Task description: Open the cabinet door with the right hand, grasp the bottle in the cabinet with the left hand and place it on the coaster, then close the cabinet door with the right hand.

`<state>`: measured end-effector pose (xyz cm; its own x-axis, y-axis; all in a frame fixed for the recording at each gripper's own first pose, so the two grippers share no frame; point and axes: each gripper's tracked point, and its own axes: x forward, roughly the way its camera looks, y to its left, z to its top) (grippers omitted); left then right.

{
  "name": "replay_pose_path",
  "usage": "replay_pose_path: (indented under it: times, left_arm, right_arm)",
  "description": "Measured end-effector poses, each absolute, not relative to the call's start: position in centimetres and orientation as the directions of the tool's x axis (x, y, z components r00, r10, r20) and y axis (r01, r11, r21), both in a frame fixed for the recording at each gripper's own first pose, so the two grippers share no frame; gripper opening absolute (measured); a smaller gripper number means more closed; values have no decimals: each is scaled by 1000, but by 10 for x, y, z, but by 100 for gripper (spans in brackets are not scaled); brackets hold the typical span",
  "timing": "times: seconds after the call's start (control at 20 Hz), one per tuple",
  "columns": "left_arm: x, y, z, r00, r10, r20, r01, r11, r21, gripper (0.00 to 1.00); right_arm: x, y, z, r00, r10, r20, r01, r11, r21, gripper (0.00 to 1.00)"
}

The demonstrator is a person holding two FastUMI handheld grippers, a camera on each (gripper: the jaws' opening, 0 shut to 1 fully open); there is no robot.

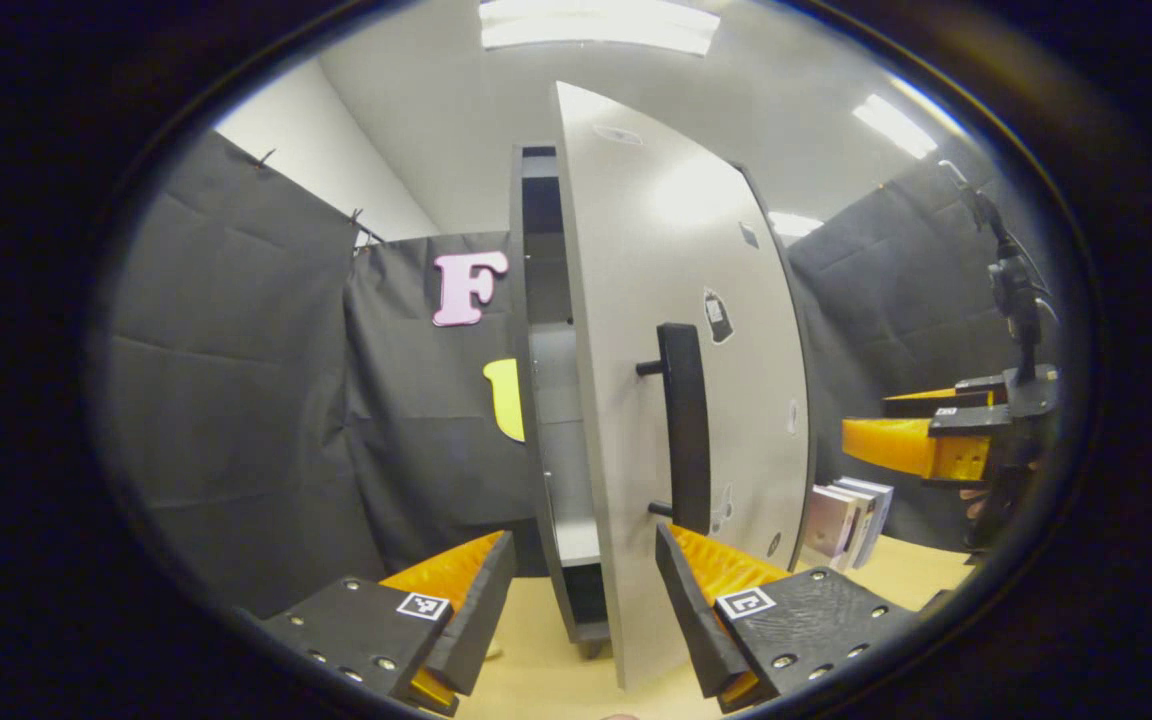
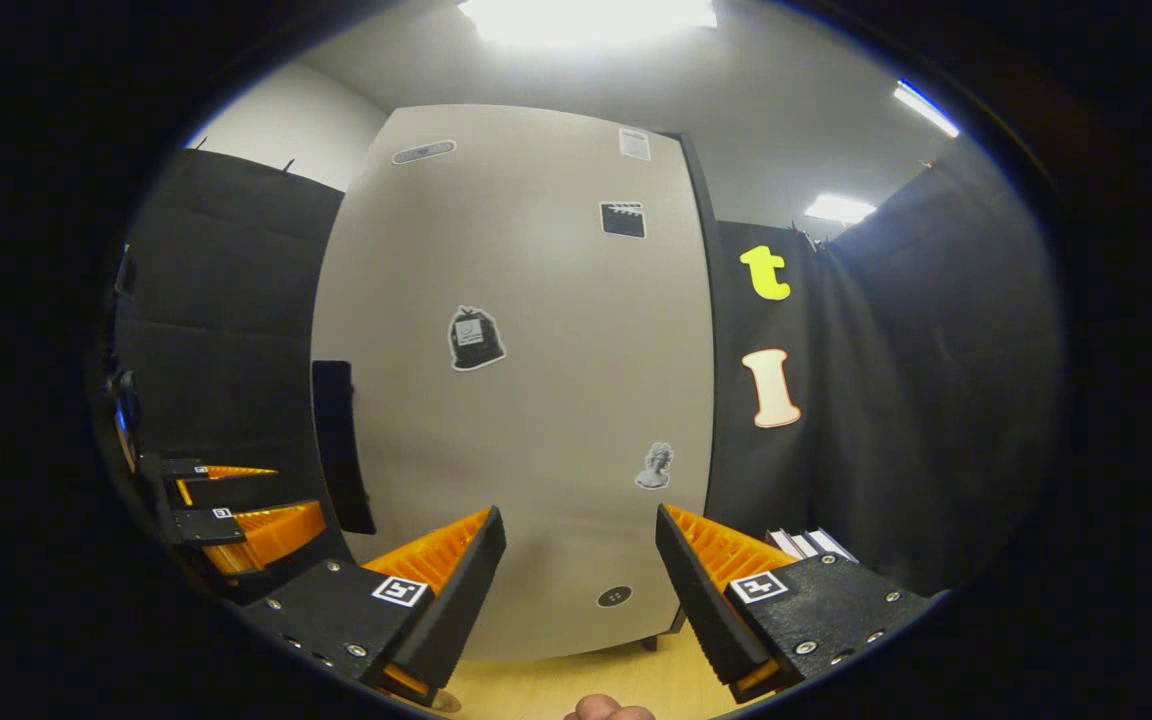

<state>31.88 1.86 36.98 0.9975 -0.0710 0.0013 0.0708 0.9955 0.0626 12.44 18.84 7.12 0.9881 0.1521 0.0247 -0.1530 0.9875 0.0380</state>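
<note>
Cabinet door (image 1: pixel 676 380) stands ajar, its handle (image 1: pixel 686 425) just beyond the left tool (image 1: pixel 586 600); both tools, the right tool (image 2: pixel 581 590) too, gape wide and empty.

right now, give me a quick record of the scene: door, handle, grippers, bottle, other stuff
cabinet door: partly open, a gap shows shelves inside
handle: black vertical bar on the door front, nothing gripping it
left gripper: open, facing the door edge, empty
right gripper: open, facing the door front, empty
bottle: cannot tell, the gap shows no bottle
books: standing on the tabletop beside the cabinet
</note>
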Motion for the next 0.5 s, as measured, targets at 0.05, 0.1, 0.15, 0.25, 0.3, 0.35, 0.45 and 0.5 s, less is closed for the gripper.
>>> replay_pose_path:
  times: [0.05, 0.1, 0.15, 0.25, 0.3, 0.35, 0.45, 0.5]
  left_arm:
    - [320, 16, 366, 998, -70, 1, 69, 996, 57, 81]
    - [320, 14, 363, 998, -65, -1, 65, 997, 51, 81]
    - [320, 12, 359, 999, -53, -6, 53, 997, 50, 81]
    - [323, 7, 354, 999, -39, -1, 39, 998, 53, 81]
    - [326, 4, 353, 999, -36, 5, 35, 998, 56, 81]
    - [328, 1, 350, 999, -32, 3, 32, 998, 60, 87]
    - [332, -6, 344, 999, -29, -15, 30, 997, 71, 86]
    - [333, -8, 345, 1000, -27, -16, 28, 997, 75, 87]
  right_arm:
    - [130, 187, 69, 988, 154, 19, -155, 987, 33, 94]
    - [135, 185, 67, 988, 153, 12, -153, 988, 33, 94]
    - [139, 182, 62, 988, 154, 8, -154, 987, 39, 94]
    - [144, 180, 55, 986, 167, 10, -167, 984, 58, 94]
    - [144, 178, 53, 985, 172, 15, -173, 983, 62, 94]
    - [145, 176, 49, 986, 168, 19, -169, 984, 63, 94]
    - [146, 168, 40, 989, 149, 0, -149, 987, 61, 94]
    - [147, 166, 37, 990, 141, -9, -140, 988, 72, 94]
